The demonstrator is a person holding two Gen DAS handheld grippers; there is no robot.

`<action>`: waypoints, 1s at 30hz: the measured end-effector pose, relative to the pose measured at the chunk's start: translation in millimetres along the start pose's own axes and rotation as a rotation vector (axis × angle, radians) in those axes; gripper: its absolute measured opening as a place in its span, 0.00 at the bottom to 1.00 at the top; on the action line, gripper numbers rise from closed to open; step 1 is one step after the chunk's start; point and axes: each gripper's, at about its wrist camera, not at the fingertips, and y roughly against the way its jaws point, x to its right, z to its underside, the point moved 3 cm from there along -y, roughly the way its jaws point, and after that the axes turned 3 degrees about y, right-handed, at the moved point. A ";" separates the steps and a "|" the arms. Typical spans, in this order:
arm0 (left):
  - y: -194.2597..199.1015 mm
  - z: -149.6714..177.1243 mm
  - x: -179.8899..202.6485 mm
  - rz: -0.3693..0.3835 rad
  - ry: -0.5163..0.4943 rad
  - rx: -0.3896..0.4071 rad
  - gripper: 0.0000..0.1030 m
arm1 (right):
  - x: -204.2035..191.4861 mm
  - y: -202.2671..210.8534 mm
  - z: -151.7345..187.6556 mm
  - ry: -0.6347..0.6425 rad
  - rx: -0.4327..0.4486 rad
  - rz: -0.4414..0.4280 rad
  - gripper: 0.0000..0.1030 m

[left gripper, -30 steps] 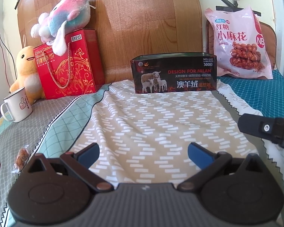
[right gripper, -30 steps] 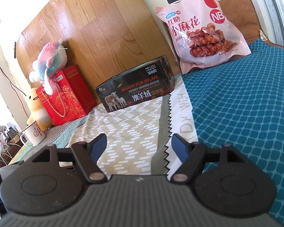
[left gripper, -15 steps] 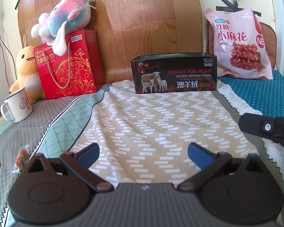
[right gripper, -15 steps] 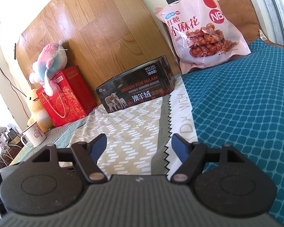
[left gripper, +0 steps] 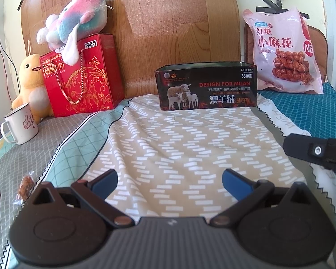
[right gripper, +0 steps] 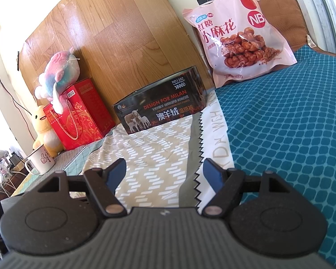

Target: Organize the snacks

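Holding both tools low over the patterned cloth (left gripper: pixel 168 139), we keep the left gripper (left gripper: pixel 169 180) and the right gripper (right gripper: pixel 164 171) spread wide, nothing between their blue fingers. Straight ahead of the left one stands the black tin (left gripper: pixel 206 85), open-topped, against the wooden board. The pink snack bag (right gripper: pixel 237 33) leans ahead and to the right of the right gripper. A small wrapped snack (left gripper: pixel 25 185) lies just left of our left fingers.

Glossy plastic snack bag (left gripper: pixel 284 51), shiny metal tin (left gripper: pixel 206 87), matt patterned cloth (left gripper: pixel 186 148), smooth wood-grain board (left gripper: pixel 156 22).
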 end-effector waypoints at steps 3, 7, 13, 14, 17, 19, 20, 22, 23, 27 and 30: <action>-0.4 0.4 0.4 -0.001 -0.002 0.000 1.00 | 0.0 -0.1 0.0 0.000 0.000 -0.001 0.75; -0.7 0.8 0.5 -0.002 0.000 -0.003 1.00 | 0.0 0.1 -0.1 -0.001 0.001 -0.002 0.75; -1.3 0.7 0.9 -0.006 -0.004 -0.004 1.00 | -0.4 0.4 0.0 -0.004 0.002 -0.004 0.76; -1.2 0.8 0.9 -0.007 -0.004 -0.003 1.00 | -0.6 0.3 0.0 -0.005 0.002 -0.005 0.76; -1.5 0.8 1.1 -0.008 -0.006 -0.003 1.00 | -0.6 1.1 -0.4 -0.006 0.003 -0.006 0.76; -1.8 0.9 0.9 -0.008 -0.007 -0.003 1.00 | -1.1 0.9 -0.3 -0.007 0.003 -0.007 0.76; -1.6 1.1 1.1 -0.008 -0.007 -0.003 1.00 | -0.8 1.5 -0.3 -0.007 0.003 -0.006 0.76; -1.8 1.0 1.0 -0.008 -0.006 -0.003 1.00 | -0.8 1.5 -0.4 -0.008 0.003 -0.006 0.76; -1.5 1.1 1.2 -0.008 -0.006 -0.003 1.00 | -0.8 1.5 -0.5 -0.008 0.003 -0.007 0.76; -1.1 1.4 2.1 -0.004 -0.007 -0.001 1.00 | -1.0 1.6 -0.3 -0.009 0.004 -0.007 0.76; -0.7 1.7 1.8 -0.001 -0.006 0.001 1.00 | -0.6 1.4 -0.4 -0.008 0.003 -0.007 0.76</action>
